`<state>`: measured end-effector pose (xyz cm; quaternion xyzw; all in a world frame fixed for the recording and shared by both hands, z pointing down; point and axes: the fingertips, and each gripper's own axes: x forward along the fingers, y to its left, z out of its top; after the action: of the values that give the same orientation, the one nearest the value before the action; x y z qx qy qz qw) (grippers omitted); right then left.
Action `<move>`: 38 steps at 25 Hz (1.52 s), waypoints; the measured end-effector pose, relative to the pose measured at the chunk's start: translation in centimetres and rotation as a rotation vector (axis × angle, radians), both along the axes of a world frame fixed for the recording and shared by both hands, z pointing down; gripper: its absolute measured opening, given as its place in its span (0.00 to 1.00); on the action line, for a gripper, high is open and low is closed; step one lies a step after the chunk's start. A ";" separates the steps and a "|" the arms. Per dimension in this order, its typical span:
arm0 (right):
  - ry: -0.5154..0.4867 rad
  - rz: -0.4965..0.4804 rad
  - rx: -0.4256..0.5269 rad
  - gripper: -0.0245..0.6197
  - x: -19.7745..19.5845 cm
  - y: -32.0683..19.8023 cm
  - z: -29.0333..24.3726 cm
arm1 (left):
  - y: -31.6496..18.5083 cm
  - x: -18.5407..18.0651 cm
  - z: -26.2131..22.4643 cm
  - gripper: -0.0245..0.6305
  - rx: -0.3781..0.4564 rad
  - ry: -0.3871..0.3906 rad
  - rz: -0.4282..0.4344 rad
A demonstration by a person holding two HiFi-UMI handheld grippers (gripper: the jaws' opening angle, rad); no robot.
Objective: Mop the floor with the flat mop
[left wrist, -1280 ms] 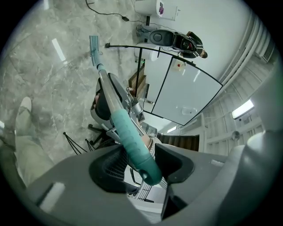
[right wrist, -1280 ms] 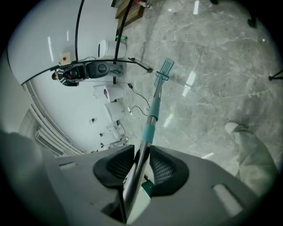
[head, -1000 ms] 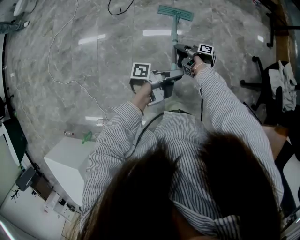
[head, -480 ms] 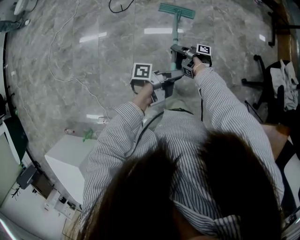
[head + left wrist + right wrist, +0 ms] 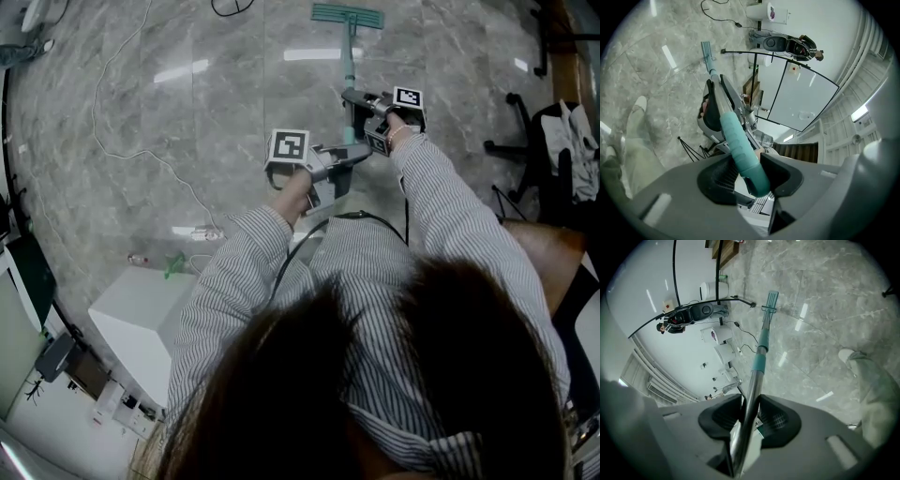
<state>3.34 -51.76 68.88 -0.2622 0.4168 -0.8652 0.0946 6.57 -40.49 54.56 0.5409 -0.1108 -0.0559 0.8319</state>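
Head view: I have the flat mop [image 5: 349, 58] reaching out ahead of the person, its mop head [image 5: 348, 15] lying flat on the grey marble floor [image 5: 141, 122]. The right claw [image 5: 354, 98] sits on the shaft nearer the mop head. The left claw [image 5: 356, 153] sits farther back from it, with a striped sleeve [image 5: 450, 206] behind each.

Left gripper view: my left claw is clamped on the mop's teal grip [image 5: 738, 145], at the end farthest from the mop head. The right claw shows up the shaft, between mine and the mop head.

Right gripper view: the right claw is closed narrow on the bare metal pole [image 5: 749, 401], and the mop head rests on the floor at the far end. A light shoe [image 5: 847, 355] stands well to its right.
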 end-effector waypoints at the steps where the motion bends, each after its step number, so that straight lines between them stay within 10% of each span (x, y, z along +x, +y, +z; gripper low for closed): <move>1: 0.003 0.004 0.000 0.22 -0.2 1.1 0.2 | 1.2 -0.3 0.5 0.25 0.002 -0.004 0.008; 26: 0.047 0.002 -0.017 0.23 -3.2 43.8 -2.6 | 42.9 -3.9 -3.7 0.28 0.046 0.051 -0.011; 38: 0.021 -0.046 -0.022 0.22 1.9 63.5 -1.6 | 62.9 3.4 -2.8 0.28 0.061 0.026 -0.040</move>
<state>5.21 11.77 67.24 -0.2627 0.4140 -0.8689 0.0674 9.97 22.37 51.80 0.5630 -0.1093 -0.0830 0.8150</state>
